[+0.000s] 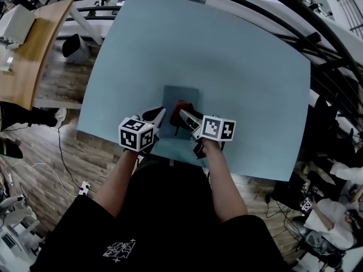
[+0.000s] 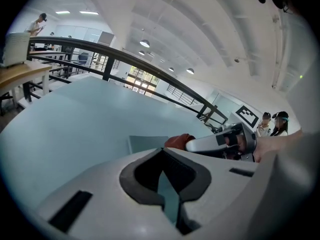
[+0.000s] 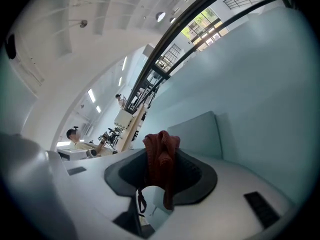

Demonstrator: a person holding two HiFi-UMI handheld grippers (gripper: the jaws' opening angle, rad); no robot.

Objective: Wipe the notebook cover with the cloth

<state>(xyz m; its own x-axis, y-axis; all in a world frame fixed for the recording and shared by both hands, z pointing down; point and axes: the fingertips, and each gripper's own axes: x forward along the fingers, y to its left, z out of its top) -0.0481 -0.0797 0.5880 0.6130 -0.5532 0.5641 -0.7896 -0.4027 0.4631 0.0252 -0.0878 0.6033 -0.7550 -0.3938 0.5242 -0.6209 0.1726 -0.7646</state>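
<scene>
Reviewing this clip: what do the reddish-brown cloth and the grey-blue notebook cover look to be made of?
Reddish-brown cloth: a soft knitted or looped textile, matte. A ribbed texture shows, and it bunches limply in the right gripper. Grey-blue notebook cover: smooth, matte and flat with a rounded corner, probably coated card or faux leather; the look leaves that open.

With bare forearms (image 1: 116, 180) side by side, the left white plastic claw (image 1: 158, 115) is closed and empty, and the right claw (image 1: 184, 115) pinches a dark-red knitted cloth (image 3: 161, 156).
</scene>
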